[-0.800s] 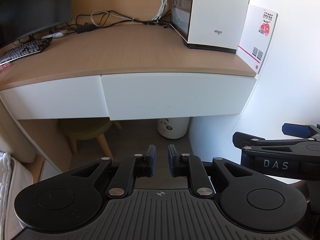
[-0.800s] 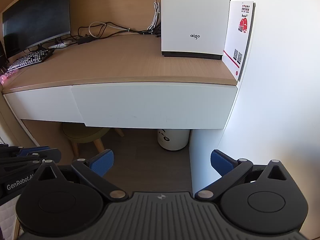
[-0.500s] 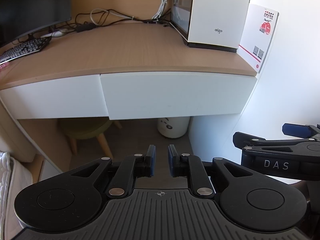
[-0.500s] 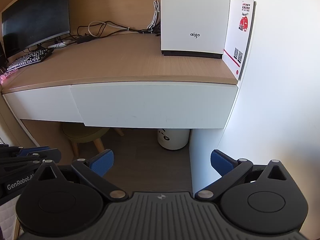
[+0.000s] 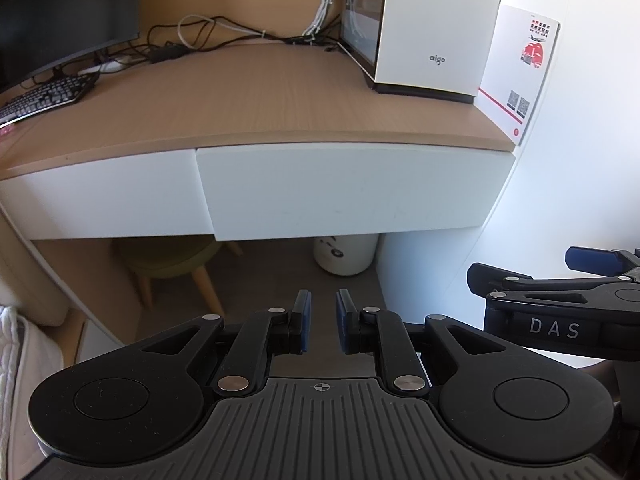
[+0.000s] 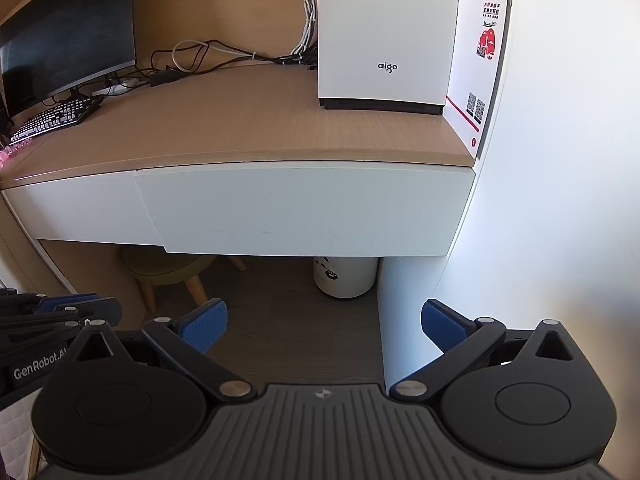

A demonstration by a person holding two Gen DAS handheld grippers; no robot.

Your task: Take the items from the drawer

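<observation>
The right white drawer front (image 5: pixel 352 188) (image 6: pixel 304 208) under the wooden desktop (image 5: pixel 240 92) is closed, so whatever it holds is hidden. A second closed drawer front (image 5: pixel 100 196) sits to its left. My left gripper (image 5: pixel 323 322) hovers below and in front of the drawers. Its blue pads (image 5: pixel 305 320) stand only a narrow slit apart, with nothing between them. My right gripper (image 6: pixel 324 326) is wide open and empty, level with the right drawer's lower edge and well short of it. Each gripper shows at the edge of the other's view.
On the desk stand a white aigo case (image 6: pixel 388 32), a white card with red print (image 6: pixel 476 68), a monitor (image 6: pixel 68 36), a keyboard (image 6: pixel 56 118) and cables (image 5: pixel 208 36). Under the desk are a green stool (image 6: pixel 168 272) and a white bin (image 6: pixel 346 276). A white wall (image 6: pixel 560 160) closes the right side.
Both views have crept slightly closer to the desk. The jaws of both grippers stand as before.
</observation>
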